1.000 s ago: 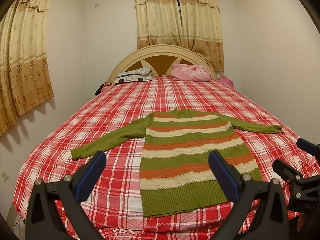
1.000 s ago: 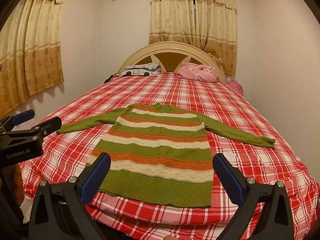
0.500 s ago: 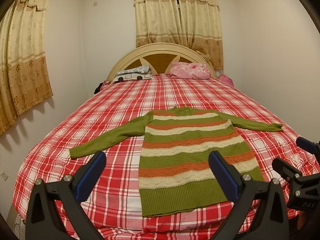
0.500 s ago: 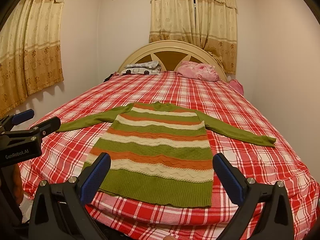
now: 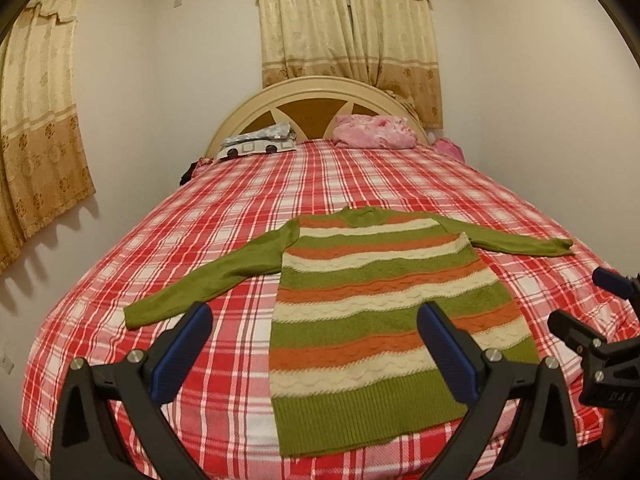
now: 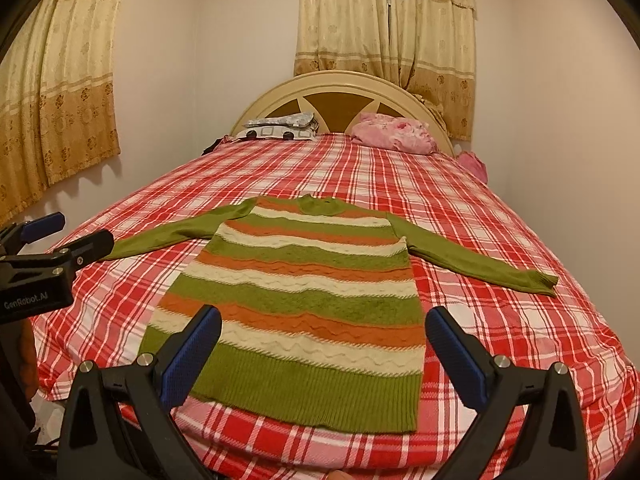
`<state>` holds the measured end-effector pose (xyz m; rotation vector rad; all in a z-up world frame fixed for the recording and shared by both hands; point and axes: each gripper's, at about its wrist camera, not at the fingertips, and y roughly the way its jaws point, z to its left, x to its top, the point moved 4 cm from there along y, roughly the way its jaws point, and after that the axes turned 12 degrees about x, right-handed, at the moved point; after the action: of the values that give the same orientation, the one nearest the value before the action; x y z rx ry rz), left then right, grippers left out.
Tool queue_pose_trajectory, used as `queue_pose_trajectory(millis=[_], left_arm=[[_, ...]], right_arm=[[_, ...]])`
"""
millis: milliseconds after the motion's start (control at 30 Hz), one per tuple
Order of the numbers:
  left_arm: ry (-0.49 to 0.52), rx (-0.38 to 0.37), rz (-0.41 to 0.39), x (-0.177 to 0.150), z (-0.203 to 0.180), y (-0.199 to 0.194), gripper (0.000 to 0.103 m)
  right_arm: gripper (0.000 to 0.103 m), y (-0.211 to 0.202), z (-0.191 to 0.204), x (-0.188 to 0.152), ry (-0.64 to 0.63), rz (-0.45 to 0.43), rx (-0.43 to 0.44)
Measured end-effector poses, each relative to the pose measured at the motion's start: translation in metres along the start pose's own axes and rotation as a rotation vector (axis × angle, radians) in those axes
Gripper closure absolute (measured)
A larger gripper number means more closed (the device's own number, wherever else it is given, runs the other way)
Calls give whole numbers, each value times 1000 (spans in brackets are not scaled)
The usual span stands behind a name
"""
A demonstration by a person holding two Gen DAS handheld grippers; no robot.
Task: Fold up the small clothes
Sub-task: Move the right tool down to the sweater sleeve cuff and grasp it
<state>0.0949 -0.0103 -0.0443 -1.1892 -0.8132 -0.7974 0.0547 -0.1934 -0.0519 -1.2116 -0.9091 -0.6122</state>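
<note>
A wide bed [image 5: 224, 216] covered by a red and white plaid sheet. A striped sweater [image 5: 384, 304] in green, orange and cream lies flat near the foot, both green sleeves spread outward. At the headboard rest a grey patterned pillow [image 5: 260, 146] and a crumpled pink bundle [image 5: 374, 132].

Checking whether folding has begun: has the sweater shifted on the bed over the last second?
No. The sweater lies flat with both sleeves spread, on the same squares of the plaid sheet; neither gripper touches it.
</note>
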Motion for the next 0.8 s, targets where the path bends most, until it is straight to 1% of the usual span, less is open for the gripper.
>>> queue_pose_trajectory(millis=[67, 233, 300, 333, 533, 667, 800], left_arm=[[12, -5, 7, 3, -6, 10, 0], [65, -1, 15, 11, -23, 34, 0], [81, -5, 25, 14, -31, 48, 0], [62, 44, 53, 15, -32, 55, 0], [82, 34, 80, 21, -57, 103, 0], [95, 35, 101, 21, -72, 133, 0], [75, 41, 133, 14, -80, 159, 0]], right_arm=[[1, 11, -9, 2, 7, 4, 5], [1, 47, -42, 7, 48, 44, 12], [1, 61, -56, 8, 63, 58, 3], [1, 68, -66, 8, 76, 69, -8], [1, 105, -131, 3, 181, 121, -65], [1, 122, -184, -3, 249, 150, -130], [1, 134, -227, -4, 282, 171, -191]])
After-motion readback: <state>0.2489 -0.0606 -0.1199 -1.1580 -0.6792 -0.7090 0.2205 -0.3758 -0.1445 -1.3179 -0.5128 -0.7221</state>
